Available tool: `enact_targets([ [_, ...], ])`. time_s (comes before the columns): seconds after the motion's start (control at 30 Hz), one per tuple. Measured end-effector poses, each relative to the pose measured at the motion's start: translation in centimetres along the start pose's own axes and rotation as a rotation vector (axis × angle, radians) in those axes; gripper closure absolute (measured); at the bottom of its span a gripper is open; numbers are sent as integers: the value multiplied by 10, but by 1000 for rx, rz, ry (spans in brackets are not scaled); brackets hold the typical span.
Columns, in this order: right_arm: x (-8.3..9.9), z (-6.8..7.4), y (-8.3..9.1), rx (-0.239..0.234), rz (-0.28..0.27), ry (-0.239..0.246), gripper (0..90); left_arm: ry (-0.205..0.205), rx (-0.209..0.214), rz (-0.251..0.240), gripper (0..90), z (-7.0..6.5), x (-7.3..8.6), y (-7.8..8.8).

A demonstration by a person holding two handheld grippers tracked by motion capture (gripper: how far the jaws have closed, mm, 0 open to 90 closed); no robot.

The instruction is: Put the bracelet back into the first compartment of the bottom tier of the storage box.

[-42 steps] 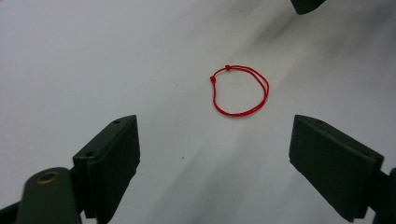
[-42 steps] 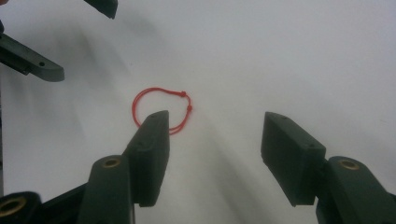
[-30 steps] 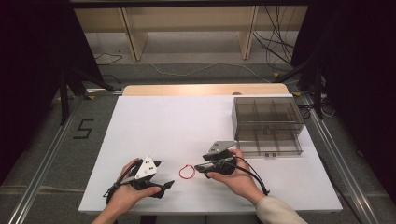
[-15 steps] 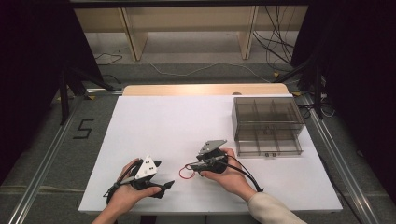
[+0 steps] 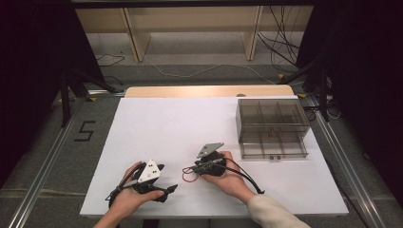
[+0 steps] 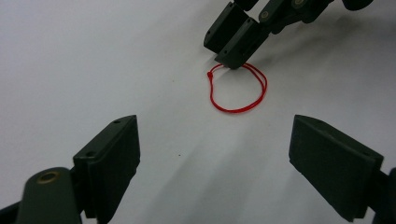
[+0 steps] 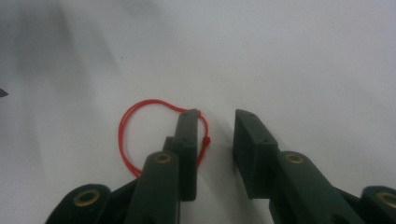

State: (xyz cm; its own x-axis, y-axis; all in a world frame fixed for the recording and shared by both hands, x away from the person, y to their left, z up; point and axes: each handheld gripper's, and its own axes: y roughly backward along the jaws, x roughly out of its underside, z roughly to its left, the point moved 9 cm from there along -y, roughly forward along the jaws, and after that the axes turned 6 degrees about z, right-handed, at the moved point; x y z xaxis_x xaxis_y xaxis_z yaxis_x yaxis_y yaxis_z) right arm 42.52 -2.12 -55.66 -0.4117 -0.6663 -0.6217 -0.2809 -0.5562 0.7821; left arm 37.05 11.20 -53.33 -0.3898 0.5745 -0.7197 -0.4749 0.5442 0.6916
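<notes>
Your right claw (image 5: 188, 170) has been sliding leftward and closing, straddling one side of the red string loop (image 5: 188, 176) near the worktop's (image 5: 190, 123) front edge, not yet pinching; your left claw (image 5: 172, 189) is gaping empty.

We see a lab: a white table (image 5: 161, 128) on a railed floor (image 5: 45, 166), black curtains (image 5: 33, 57), loose cables (image 5: 285, 38), bare shelving (image 5: 190, 23).

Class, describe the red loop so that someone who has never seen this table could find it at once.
Start at the white table and look along its near edge, between the person's two hands. There, at the tips of the right gripper, lies the red loop of thin string, flat on the surface. It is the one bright red thing; the clear compartment box stands farther back right.
</notes>
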Motion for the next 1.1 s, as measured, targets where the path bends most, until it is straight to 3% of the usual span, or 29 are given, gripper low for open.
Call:
enact_targets([
  [0.27, 0, 0, -1, 18, 7, 14, 796, -2, 2, 1, 164, 0, 0, 0],
  [0.53, 0, 3, -1, 18, 4, -4, 866, -2, 2, 1, 163, 0, 0, 0],
  [1.1, -3, 3, 3, 12, -14, -26, 872, -5, -3, 3, 163, 1, 1, 0],
])
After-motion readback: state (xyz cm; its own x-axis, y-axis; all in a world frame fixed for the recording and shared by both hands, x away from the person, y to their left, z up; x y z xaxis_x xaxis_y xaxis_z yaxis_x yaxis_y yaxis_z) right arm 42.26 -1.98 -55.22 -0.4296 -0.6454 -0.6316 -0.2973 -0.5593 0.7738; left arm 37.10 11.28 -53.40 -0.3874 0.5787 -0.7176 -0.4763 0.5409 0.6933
